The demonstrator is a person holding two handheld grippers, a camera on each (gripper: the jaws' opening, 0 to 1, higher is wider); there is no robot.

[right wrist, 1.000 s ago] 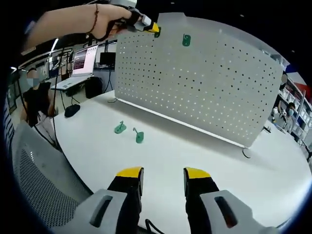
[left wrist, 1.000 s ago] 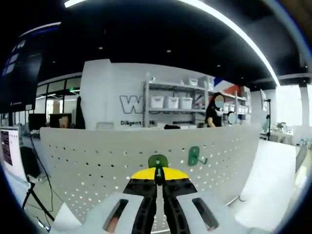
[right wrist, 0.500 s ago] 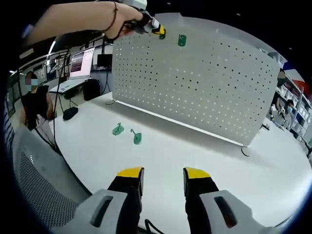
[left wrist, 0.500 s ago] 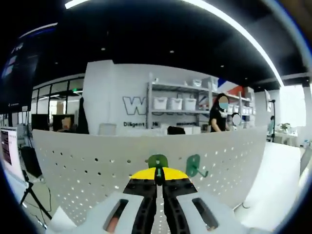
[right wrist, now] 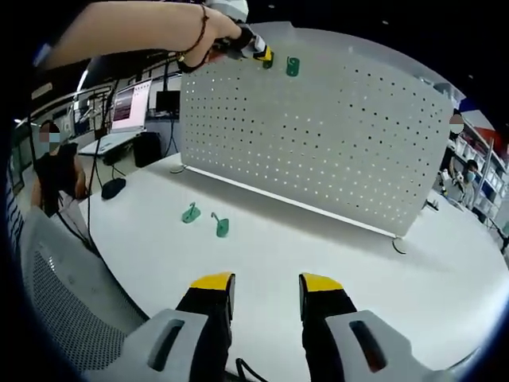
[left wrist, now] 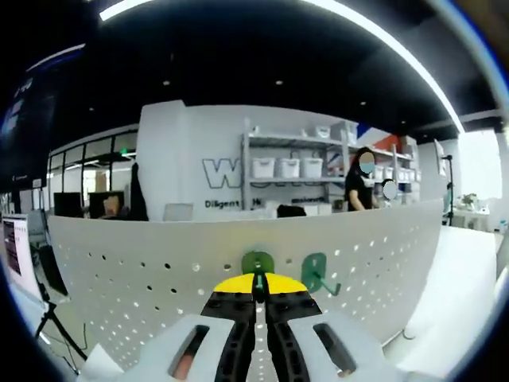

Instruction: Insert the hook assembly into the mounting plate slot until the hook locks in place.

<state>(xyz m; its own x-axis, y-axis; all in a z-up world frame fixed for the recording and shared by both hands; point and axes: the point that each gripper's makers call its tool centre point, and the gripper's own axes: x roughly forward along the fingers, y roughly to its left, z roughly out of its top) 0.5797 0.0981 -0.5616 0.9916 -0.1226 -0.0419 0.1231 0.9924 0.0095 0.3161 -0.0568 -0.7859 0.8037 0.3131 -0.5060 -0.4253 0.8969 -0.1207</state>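
Observation:
A white perforated mounting plate (right wrist: pixel 334 151) stands upright on the white table (right wrist: pixel 318 263). One green hook (right wrist: pixel 293 66) hangs near the plate's top edge, also seen as green hook (left wrist: pixel 317 271) in the left gripper view. My left gripper (left wrist: pixel 257 280) is shut on another green hook (left wrist: pixel 258 263) right at the plate (left wrist: pixel 127 270), just left of the hung one. From the right gripper view, the left gripper (right wrist: pixel 262 54) sits at the plate's top in a person's hand. My right gripper (right wrist: pixel 266 284) is open, low over the table's near edge, with nothing between its fingers.
Two loose green hooks (right wrist: pixel 191 213) (right wrist: pixel 222 227) lie on the table in front of the plate. A laptop and desk (right wrist: pixel 131 111) stand at the left with a seated person (right wrist: pixel 56 171). Shelving and standing people (left wrist: pixel 359 185) show behind the plate.
The left gripper with its hook has moved right along the plate's top toward the hung hook and closer to the plate. The right gripper stays open and nearly still.

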